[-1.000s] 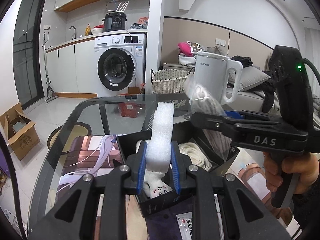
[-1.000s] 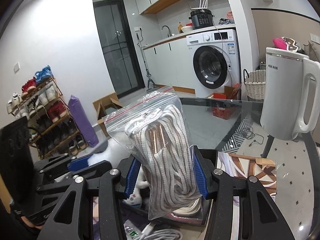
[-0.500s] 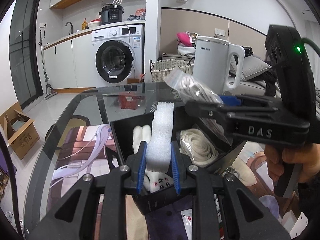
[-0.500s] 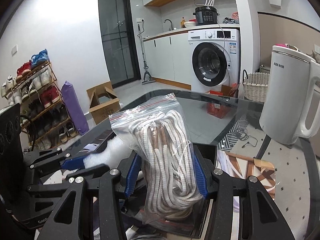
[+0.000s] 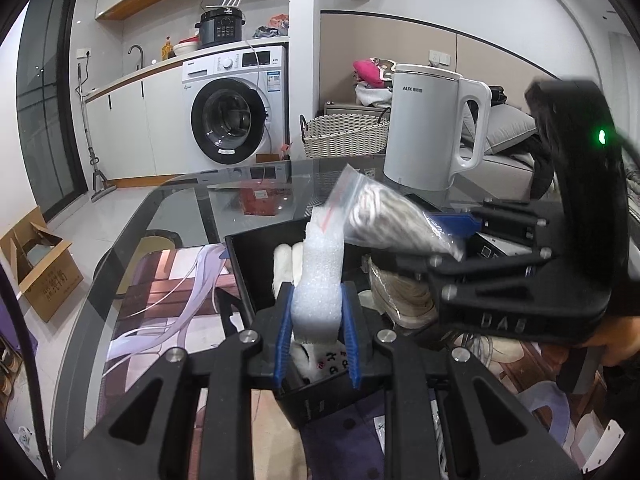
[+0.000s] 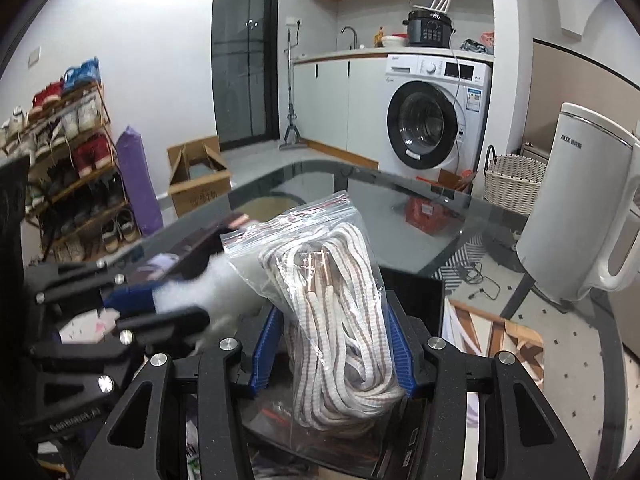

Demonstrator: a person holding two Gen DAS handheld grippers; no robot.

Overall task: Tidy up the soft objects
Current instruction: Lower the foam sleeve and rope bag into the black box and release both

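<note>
Dark glass worktop carries an open black storage box, already partly stocked: white rolled cloths and a coiled cream rope lie inside. Right claw is clamped on a clear zip bag of white cord, held over the box. Left claw pinches a white foam strip upright above the box. Both items remain unplaced.

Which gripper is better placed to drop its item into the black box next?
Either could; I lean left. The left gripper, shut on the white foam strip, hangs directly over the black box. The right gripper holds the bagged rope tilted above the box's right side.
</note>
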